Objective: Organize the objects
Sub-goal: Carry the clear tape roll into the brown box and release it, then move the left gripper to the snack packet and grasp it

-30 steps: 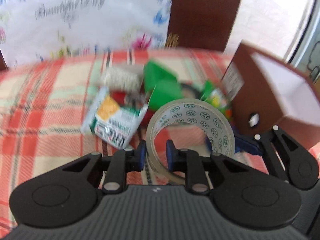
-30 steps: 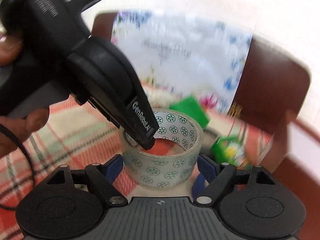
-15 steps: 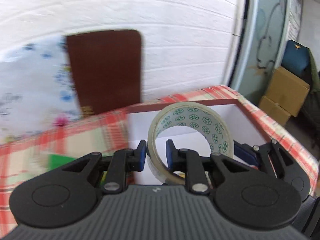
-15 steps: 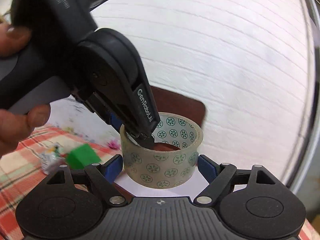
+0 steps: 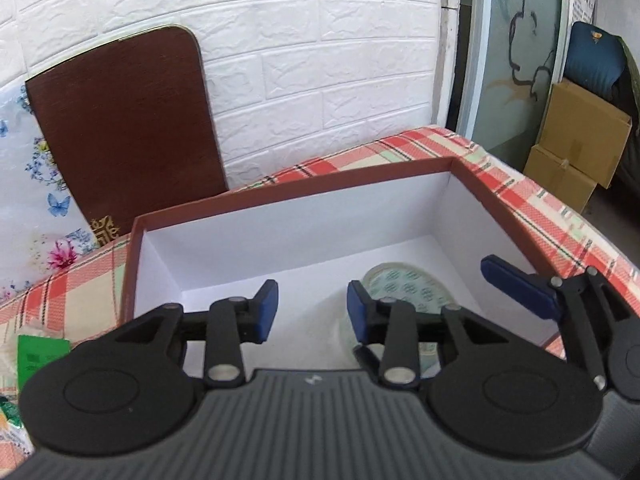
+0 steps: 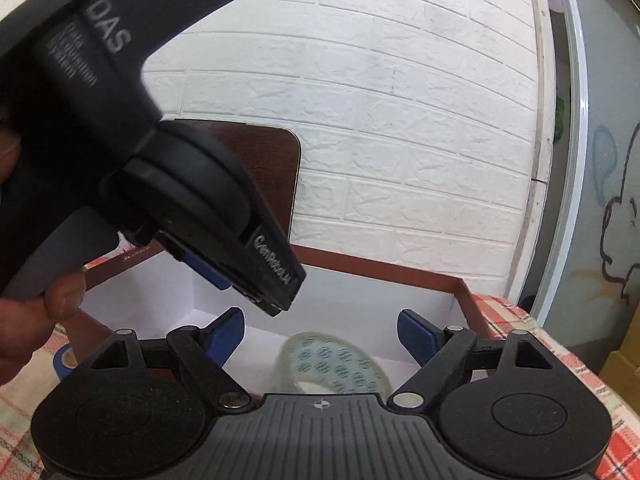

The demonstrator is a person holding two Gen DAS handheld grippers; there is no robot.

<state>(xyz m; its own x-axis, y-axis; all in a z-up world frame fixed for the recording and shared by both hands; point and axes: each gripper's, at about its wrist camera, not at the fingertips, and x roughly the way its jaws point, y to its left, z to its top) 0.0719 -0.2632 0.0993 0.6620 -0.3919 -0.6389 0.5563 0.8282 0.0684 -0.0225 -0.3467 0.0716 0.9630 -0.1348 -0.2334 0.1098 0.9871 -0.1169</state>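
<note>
Inside the red-rimmed white cardboard box [image 5: 472, 208]: clear tape roll with green flower print [image 5: 404, 292], blurred, apparently just released. Left hand-held gripper [image 5: 312, 312] opening, nothing between pads; right hand-held gripper [image 6: 320, 334] wide, empty, above box.

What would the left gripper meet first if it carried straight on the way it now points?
Probably the white floor of the open box. The left gripper, its jaws opening with nothing between them, points down into it. The tape roll lies just right of that line, though depth is hard to judge.
</note>
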